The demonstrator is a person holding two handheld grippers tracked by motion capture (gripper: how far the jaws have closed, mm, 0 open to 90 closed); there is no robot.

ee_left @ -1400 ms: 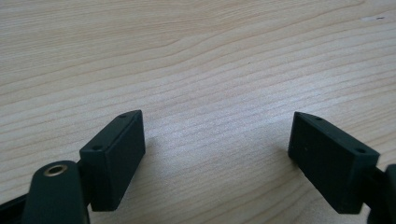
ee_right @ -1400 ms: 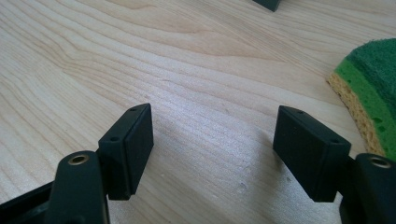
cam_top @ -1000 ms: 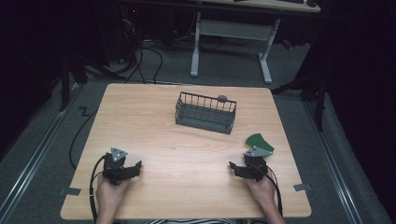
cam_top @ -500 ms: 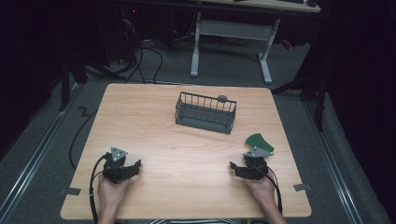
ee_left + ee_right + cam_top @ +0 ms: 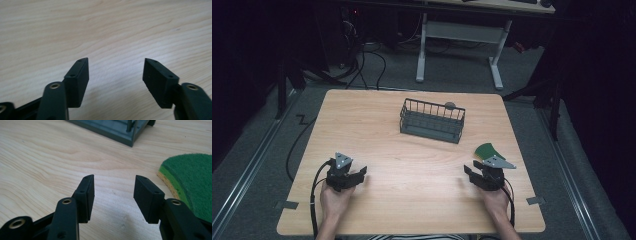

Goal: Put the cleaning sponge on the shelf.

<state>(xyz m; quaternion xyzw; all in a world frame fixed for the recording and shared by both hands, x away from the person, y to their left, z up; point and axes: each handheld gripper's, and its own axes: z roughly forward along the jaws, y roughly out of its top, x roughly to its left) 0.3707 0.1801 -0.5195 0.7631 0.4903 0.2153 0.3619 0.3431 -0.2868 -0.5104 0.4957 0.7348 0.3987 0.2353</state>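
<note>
High view first, from the left: the left gripper rests on the wooden table near its front left corner, held in the person's left hand, with its black cable looping back toward the table's edge. Its jaws have just been closing but stand apart, with nothing between them; the left gripper view shows only bare wood grain in the gap. Farther back, about mid-table, stands a dark wire basket with a small grey object at its far rim. To the right, the right gripper lies near the front right corner in the right hand. Its jaws have also just been closing, yet a clear gap remains and they pinch nothing. Just beside it, on its far right side, lies a green scouring sponge with a yellow underlayer, flat on the table and outside the jaws; the right gripper view shows the sponge right of the right-hand jaw, apart from it
</note>
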